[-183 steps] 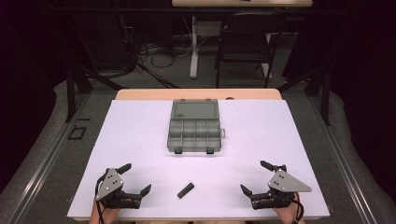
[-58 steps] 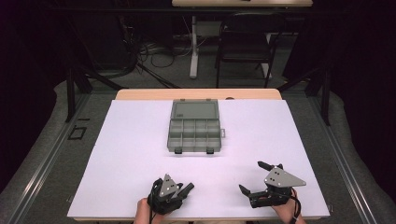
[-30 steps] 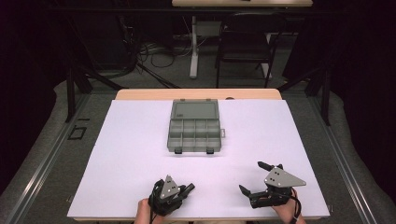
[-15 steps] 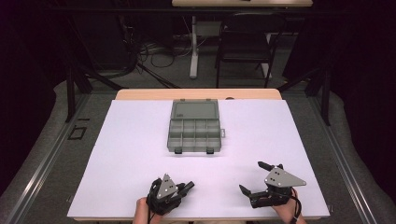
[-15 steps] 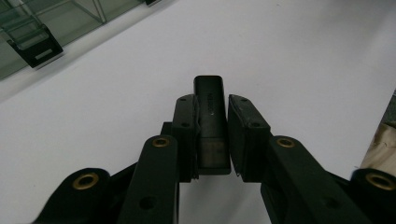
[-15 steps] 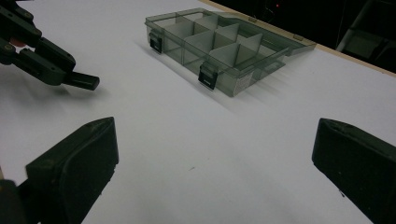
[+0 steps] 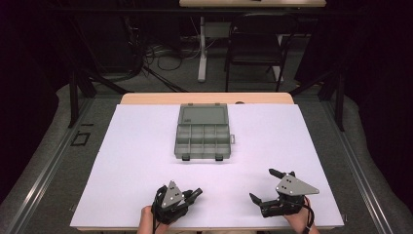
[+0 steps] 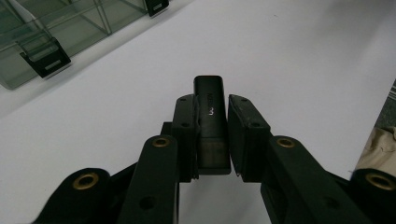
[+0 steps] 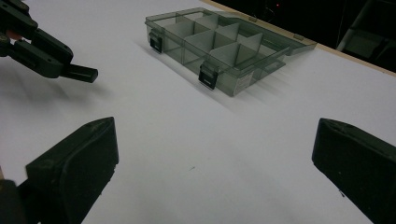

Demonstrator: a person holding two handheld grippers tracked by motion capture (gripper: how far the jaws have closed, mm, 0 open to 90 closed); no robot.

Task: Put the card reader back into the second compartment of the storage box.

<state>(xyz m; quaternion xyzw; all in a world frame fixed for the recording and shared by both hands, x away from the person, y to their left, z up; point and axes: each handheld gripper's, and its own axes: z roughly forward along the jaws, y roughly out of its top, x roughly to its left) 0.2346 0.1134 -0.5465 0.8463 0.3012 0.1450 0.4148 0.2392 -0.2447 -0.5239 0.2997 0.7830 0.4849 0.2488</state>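
One small black block (image 8: 211, 109), flat and oblong, sits clamped between the fingers (image 8: 184, 126) of the left gripper (image 7: 194, 194), its far end poking out past the fingertips; in the high view that gripper is at about 7 o'clock on the white surface (image 7: 136, 161), near the front edge. One clear grey organiser box (image 7: 202, 131) lies toward 12 o'clock, well apart from both grippers, its lid laid open and flat behind it. Its tray is split into rows of small compartments, and every compartment that can be seen holds nothing; two black latches (image 9: 208, 75) hang on its front wall. Two grippers are on the surface in all. The right gripper (image 7: 265, 187), at about 5 o'clock, has its fingers (image 9: 77, 161) spread wide with only bare surface between them.
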